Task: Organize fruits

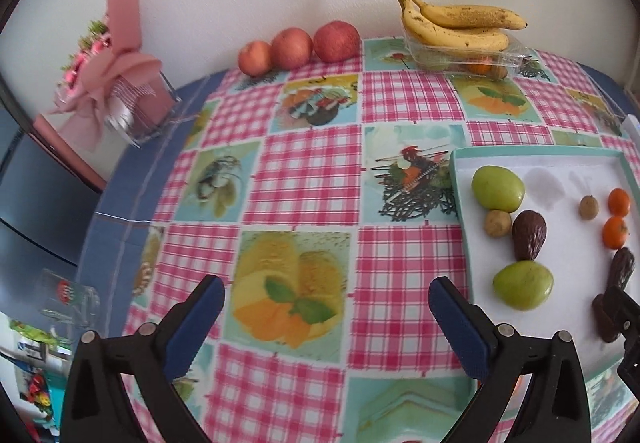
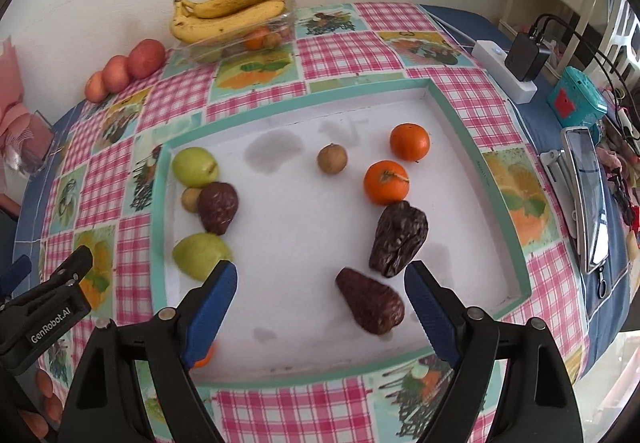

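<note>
I have the right gripper (image 2: 320,299) spread wide and empty over the tray (image 2: 516,243), lined up on the nearest dark fruit (image 2: 370,301), likely my next pick. Left gripper (image 1: 326,307) hangs released over the tablecloth (image 1: 308,171), clear of the tray. Apples (image 1: 296,47) sit grouped by the wall.

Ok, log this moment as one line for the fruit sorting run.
left claw: open, over tablecloth | right claw: open, over tray near dark brown fruit | apples, bananas: outside tray
</note>
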The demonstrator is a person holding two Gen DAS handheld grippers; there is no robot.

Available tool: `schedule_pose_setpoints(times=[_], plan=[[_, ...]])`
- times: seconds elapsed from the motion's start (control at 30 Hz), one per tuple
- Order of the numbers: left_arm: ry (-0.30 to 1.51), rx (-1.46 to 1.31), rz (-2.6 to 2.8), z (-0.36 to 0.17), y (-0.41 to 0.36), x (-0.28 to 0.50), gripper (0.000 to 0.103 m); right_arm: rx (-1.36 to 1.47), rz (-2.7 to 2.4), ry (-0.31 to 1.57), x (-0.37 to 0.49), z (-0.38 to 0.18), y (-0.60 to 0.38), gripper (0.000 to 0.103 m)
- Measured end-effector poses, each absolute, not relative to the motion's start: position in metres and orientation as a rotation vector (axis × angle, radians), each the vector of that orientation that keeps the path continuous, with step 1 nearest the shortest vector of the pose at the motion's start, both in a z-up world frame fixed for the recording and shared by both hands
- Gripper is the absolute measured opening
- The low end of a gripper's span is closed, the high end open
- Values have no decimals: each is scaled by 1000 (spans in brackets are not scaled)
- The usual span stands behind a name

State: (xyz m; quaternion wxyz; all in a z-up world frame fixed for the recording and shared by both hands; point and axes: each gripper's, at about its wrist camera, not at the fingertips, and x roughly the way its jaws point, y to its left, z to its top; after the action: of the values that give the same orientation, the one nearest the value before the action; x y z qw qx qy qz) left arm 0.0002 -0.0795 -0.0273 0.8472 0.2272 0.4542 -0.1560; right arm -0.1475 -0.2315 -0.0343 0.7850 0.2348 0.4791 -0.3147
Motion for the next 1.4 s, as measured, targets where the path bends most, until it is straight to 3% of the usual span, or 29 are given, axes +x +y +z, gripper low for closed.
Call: schedule_pose_setpoints(times=[0.43, 1.4], plan=[[858, 480, -216, 7, -42, -29, 103, 484, -656, 951, -170, -15, -199, 86], [984, 359, -294, 5, -15, -36, 103, 403, -649, 945, -171, -3, -181, 86]])
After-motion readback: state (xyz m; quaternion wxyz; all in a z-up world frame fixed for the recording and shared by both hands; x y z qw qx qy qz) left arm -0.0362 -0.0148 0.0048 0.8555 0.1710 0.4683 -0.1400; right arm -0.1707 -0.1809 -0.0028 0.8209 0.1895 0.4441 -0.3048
